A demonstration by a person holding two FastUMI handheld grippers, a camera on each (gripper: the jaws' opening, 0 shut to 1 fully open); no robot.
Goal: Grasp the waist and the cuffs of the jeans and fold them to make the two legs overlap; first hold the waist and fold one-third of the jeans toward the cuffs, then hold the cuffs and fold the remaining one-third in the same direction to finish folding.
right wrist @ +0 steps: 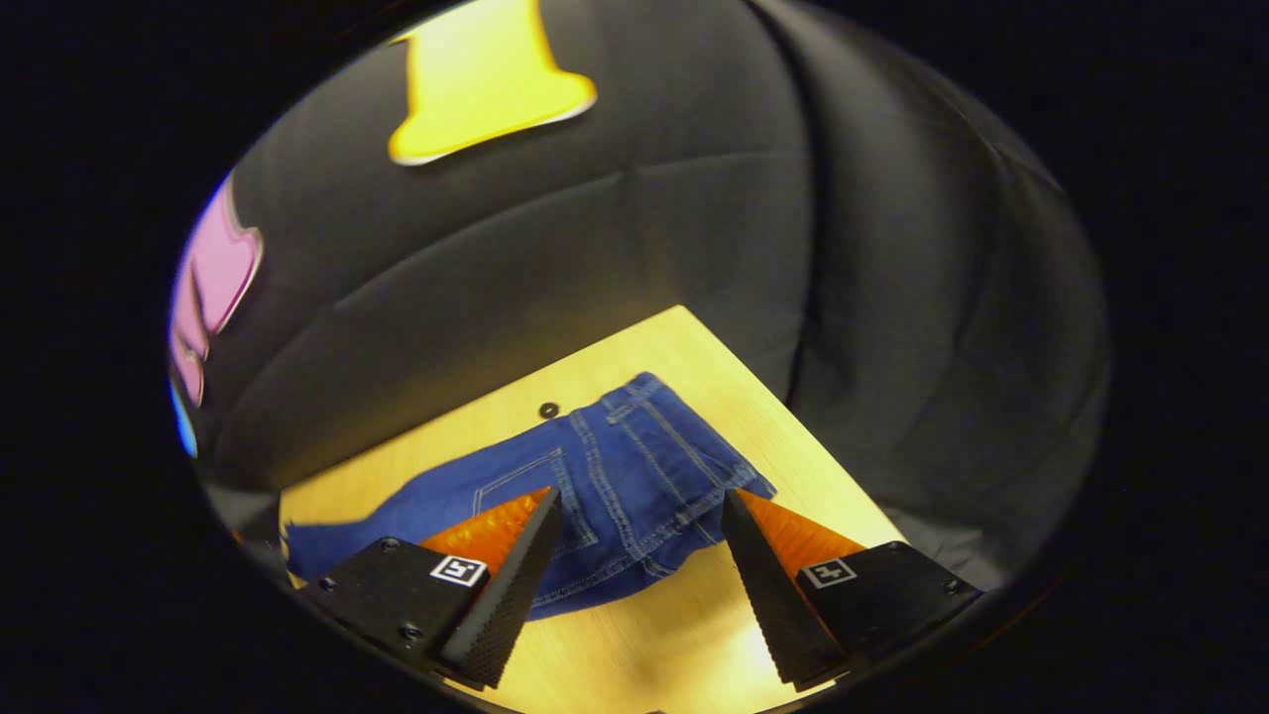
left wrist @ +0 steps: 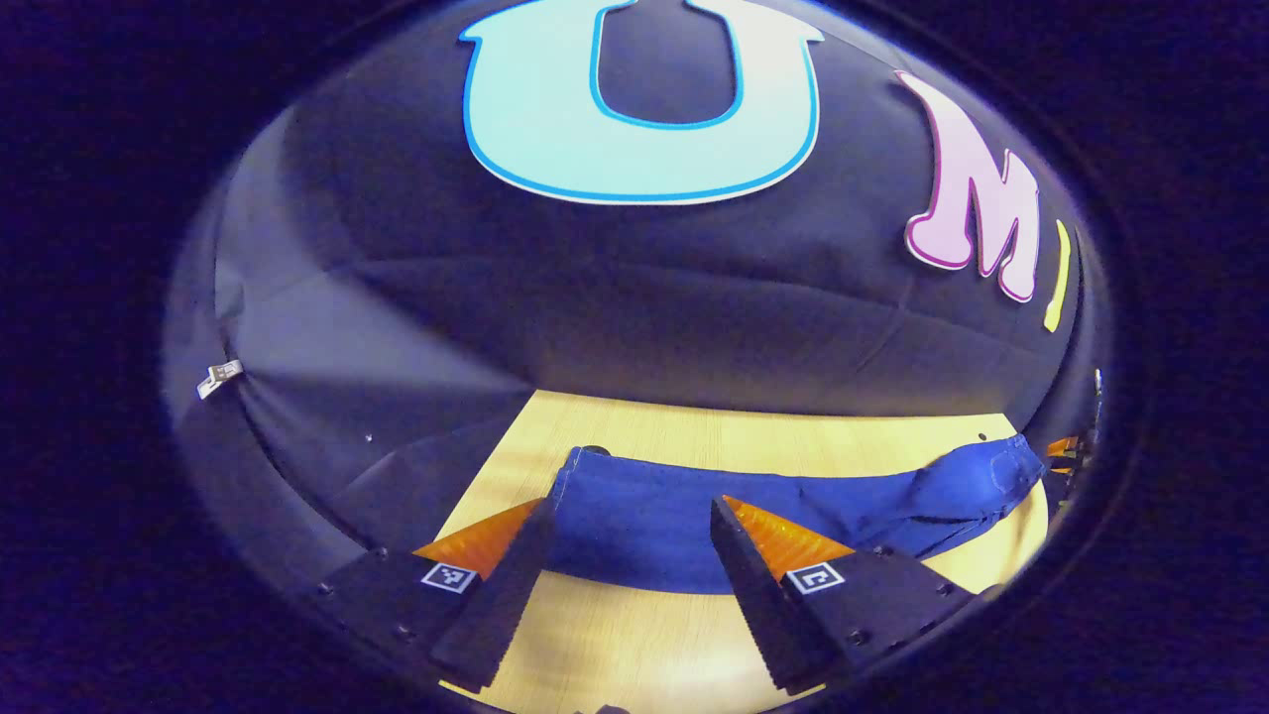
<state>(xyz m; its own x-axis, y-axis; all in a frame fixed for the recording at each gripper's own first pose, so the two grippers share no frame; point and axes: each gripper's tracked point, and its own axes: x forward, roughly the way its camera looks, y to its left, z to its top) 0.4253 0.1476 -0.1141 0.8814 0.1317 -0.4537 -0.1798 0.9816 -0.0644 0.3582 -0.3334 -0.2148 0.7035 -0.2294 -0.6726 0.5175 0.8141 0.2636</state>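
The jeans [left wrist: 793, 501] lie flat on the wooden table [left wrist: 634, 635], stretched across it in front of you, the two legs one on top of the other by the look of the single long band of denim. In the left gripper view the cuff end sits nearest your left gripper [left wrist: 630, 585], and the waist [left wrist: 1001, 466] is far off toward the right edge. In the right gripper view the waist [right wrist: 684, 436] with its back pocket [right wrist: 530, 491] and contrast stitching lies just ahead of your right gripper [right wrist: 639, 575], while the legs trail away to the left.

Your left gripper hangs above the table with its fingers [left wrist: 496, 605] spread wide, nothing between them; the cuff end lies beyond the tips. Your right gripper is likewise spread apart, holding nothing, poised over the waist corner nearest you.

A small dark hole [right wrist: 548, 410] marks the tabletop just past the denim. Black cloth walls [right wrist: 595, 268] close in the table behind and to the sides.
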